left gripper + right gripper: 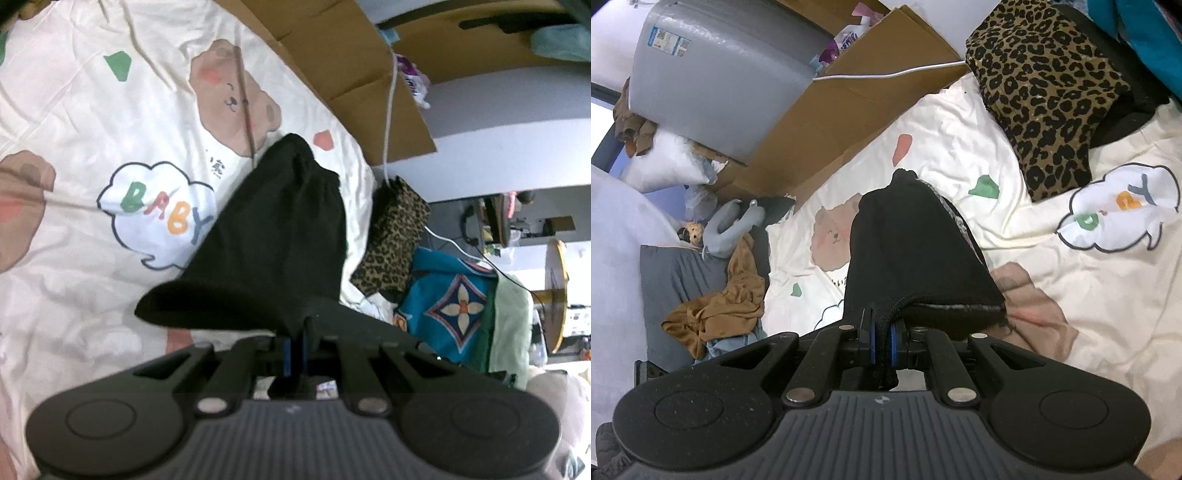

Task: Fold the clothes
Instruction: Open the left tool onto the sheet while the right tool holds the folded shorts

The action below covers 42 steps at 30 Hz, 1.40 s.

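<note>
A black garment (280,236) hangs over the cream bear-print bedsheet (92,110), held at two points. My left gripper (295,347) is shut on one edge of it, the cloth pinched between the blue pads. In the right wrist view the same black garment (908,251) drapes forward from my right gripper (882,343), which is shut on another edge, with a fold of cloth trailing down between the fingers. The far end of the garment rests on or just above the bedsheet (1071,295).
A folded leopard-print garment (1041,99) lies on the sheet to the right, also seen as the leopard-print garment (395,240). A blue patterned cloth (454,306) lies beside it. Cardboard boxes (857,107) line the bed's far edge. A brown cloth (720,306) and grey pillow (676,280) sit left.
</note>
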Each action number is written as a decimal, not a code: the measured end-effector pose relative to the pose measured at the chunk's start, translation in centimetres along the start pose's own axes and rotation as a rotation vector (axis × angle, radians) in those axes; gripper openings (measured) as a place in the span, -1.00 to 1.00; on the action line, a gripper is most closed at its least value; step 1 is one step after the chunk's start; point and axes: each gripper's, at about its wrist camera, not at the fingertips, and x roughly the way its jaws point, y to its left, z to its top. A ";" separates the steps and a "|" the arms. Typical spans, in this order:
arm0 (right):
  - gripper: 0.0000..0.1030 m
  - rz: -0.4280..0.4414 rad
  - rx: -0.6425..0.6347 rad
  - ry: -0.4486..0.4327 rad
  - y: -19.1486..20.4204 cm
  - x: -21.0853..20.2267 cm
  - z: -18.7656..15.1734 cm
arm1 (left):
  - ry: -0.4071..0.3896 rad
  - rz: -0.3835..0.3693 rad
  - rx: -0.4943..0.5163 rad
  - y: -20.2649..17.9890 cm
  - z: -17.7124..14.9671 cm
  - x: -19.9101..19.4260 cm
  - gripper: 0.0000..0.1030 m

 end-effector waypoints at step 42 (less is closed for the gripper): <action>-0.87 0.071 0.144 -0.125 -8.7 14.8 3.3 | 0.354 0.179 0.292 3.5 14.8 15.9 -0.87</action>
